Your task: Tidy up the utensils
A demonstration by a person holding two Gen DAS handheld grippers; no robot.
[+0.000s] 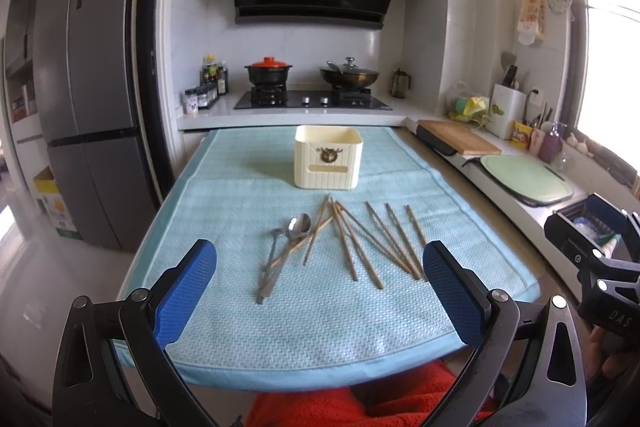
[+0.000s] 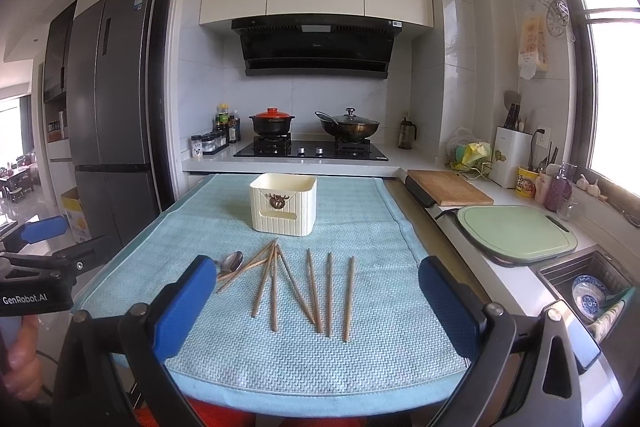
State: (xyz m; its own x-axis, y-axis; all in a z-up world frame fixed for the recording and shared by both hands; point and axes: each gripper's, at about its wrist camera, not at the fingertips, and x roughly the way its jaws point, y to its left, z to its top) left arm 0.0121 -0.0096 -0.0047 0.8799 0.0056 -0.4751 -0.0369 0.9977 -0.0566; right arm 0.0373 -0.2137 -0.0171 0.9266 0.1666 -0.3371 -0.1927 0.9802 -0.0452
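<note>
Several wooden chopsticks (image 1: 362,241) (image 2: 310,287) lie scattered on a light blue mat (image 1: 320,323) (image 2: 320,355). Metal spoons (image 1: 290,241) (image 2: 232,261) lie to their left, crossing one chopstick. A cream utensil holder (image 1: 329,157) (image 2: 284,203) stands upright behind them, empty as far as I can see. My left gripper (image 1: 320,269) is open and empty, hovering near the mat's front, spoons and chopsticks between its blue pads. My right gripper (image 2: 316,285) is open and empty, with chopsticks between its pads. The right gripper also shows in the left view (image 1: 596,247), the left gripper in the right view (image 2: 36,247).
A counter runs along the right with a wooden board (image 2: 448,187), a green board (image 2: 516,233) and a sink holding a bowl (image 2: 590,293). A stove with pots (image 2: 312,131) stands behind the mat. A grey fridge (image 1: 88,87) is at the left. Red cloth (image 1: 360,407) hangs below the mat's front edge.
</note>
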